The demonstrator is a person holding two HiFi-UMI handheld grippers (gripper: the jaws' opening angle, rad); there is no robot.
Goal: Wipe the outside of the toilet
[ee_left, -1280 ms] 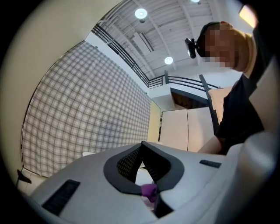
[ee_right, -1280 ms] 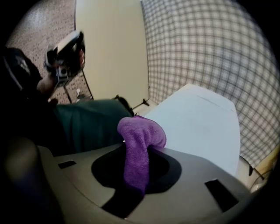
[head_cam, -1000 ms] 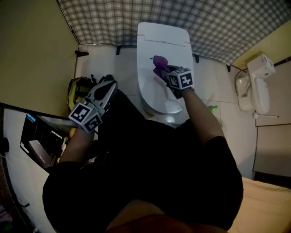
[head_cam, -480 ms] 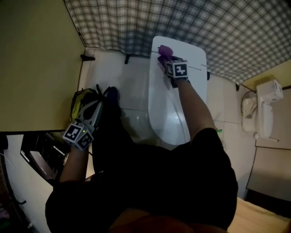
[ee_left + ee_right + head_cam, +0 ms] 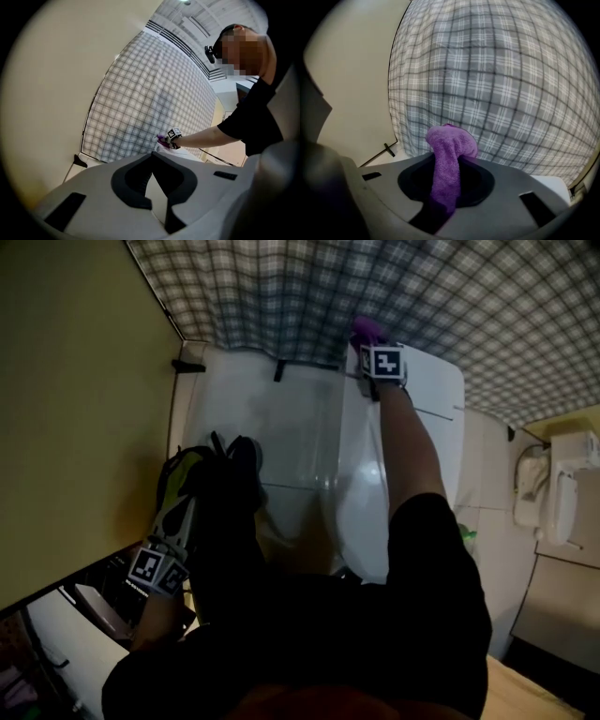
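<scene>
The white toilet [image 5: 361, 484] stands right of centre in the head view, lid down, with its tank [image 5: 433, 381] against the plaid wall. My right gripper [image 5: 369, 339] reaches over the tank's far left corner, shut on a purple cloth [image 5: 367, 330] that bunches up between its jaws [image 5: 449, 159]. My left gripper [image 5: 217, 448] hangs low at the left, away from the toilet, its jaws closed tip to tip with nothing in them [image 5: 152, 157]. The left gripper view shows the right gripper [image 5: 171, 136] and the cloth [image 5: 161, 138] from afar.
A grey plaid wall [image 5: 309, 287] runs behind the tank and a yellow wall [image 5: 75, 381] closes the left side. White floor [image 5: 253, 418] lies left of the toilet, with a yellow-green object [image 5: 178, 486] on it. A white wall fixture [image 5: 562, 493] sits at the right.
My right gripper carried the purple cloth from the toilet lid up to the tank's far corner. The left gripper sank lower and to the left.
</scene>
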